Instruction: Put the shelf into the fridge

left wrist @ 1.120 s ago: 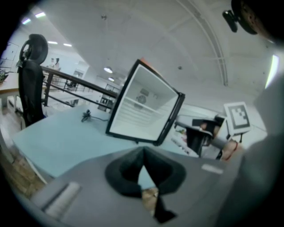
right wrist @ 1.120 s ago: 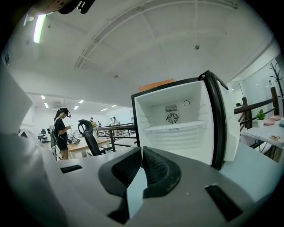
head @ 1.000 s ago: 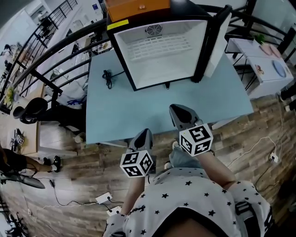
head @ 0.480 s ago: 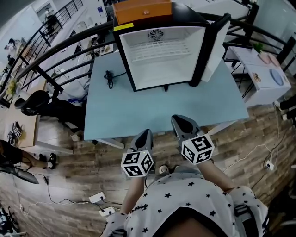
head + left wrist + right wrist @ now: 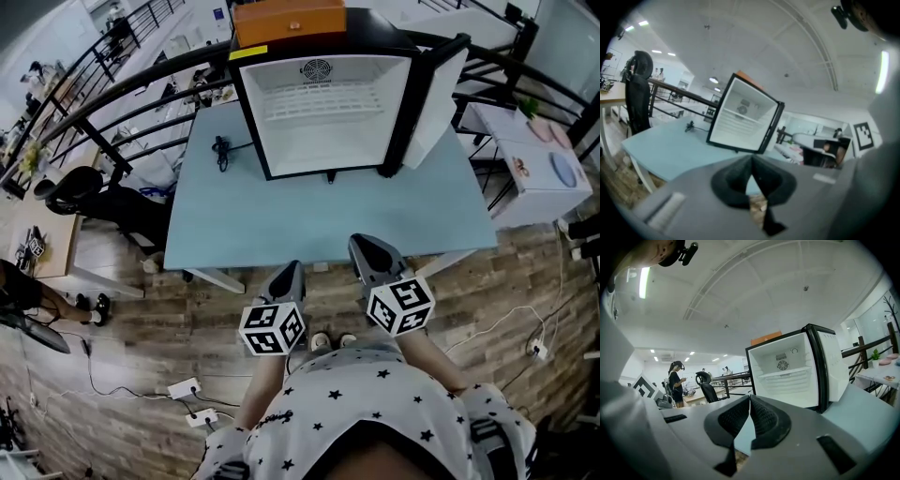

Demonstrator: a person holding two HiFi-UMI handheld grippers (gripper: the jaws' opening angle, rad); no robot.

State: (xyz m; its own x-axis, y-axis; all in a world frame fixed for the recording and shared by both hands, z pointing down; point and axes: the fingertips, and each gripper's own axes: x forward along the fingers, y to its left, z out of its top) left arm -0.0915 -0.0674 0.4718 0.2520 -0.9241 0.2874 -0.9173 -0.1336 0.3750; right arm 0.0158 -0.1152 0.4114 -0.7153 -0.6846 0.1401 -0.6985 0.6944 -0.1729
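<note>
The small black fridge (image 5: 323,103) stands open at the back of the light blue table (image 5: 309,220), its door (image 5: 439,94) swung out to the right. A white wire shelf (image 5: 323,98) sits inside the white cavity, about halfway up. My left gripper (image 5: 290,272) and right gripper (image 5: 367,247) hover side by side at the table's front edge, far from the fridge. Both are shut and empty. From the left gripper (image 5: 752,161) the fridge (image 5: 743,117) is seen at a tilt. Beyond the right gripper (image 5: 750,401) the shelf (image 5: 785,375) shows inside the fridge (image 5: 792,371).
An orange box (image 5: 289,19) rests on the fridge. A black cable (image 5: 220,155) lies on the table to its left. A white side table (image 5: 539,159) stands at the right, an office chair (image 5: 70,192) and railing at the left, a power strip (image 5: 183,386) on the floor.
The head view has pulled back slightly, so the table and fridge look a little smaller and more floor shows. Both grippers stay shut near the table's front edge.
</note>
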